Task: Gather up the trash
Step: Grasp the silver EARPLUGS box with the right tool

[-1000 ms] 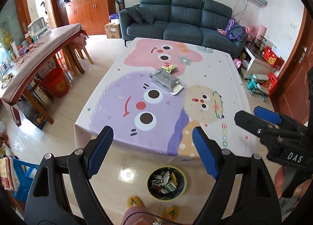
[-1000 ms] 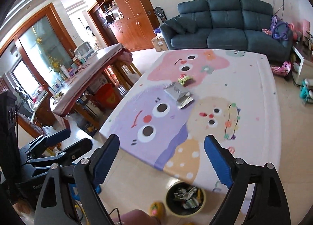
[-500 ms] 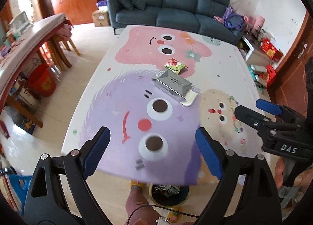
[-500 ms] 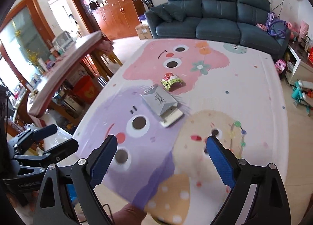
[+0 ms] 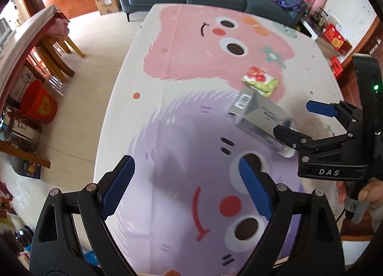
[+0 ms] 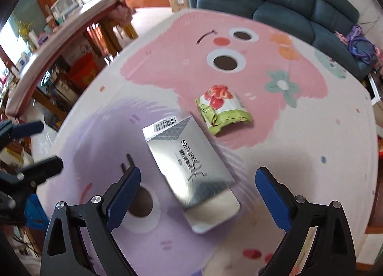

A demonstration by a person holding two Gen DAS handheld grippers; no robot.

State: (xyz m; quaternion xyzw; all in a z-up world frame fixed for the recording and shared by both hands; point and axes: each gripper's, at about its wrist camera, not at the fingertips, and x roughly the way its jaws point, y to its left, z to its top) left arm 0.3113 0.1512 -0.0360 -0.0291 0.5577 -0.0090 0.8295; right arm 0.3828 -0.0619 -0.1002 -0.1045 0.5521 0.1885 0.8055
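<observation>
Two bits of trash on my worktop (image 6: pixel 335 137): a silver earplugs box (image 6: pixel 189 163) and, just beyond it, a crumpled snack wrapper (image 6: pixel 222 108). My right hand-held gripper (image 6: pixel 198 194) hangs spread wide over the box's near end, holding nothing. My left hand-held gripper (image 5: pixel 186 185) is spread too, empty, nearer the worktop's edge.

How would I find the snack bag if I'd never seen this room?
Look at the big table with the cartoon monster cloth, in front of the blue sofa. Near its middle, at the bottom of the pink monster, the snack bag lies just beyond a silver box. It is the crumpled green one with red fruit printed on it; the box is flat and grey.
</observation>
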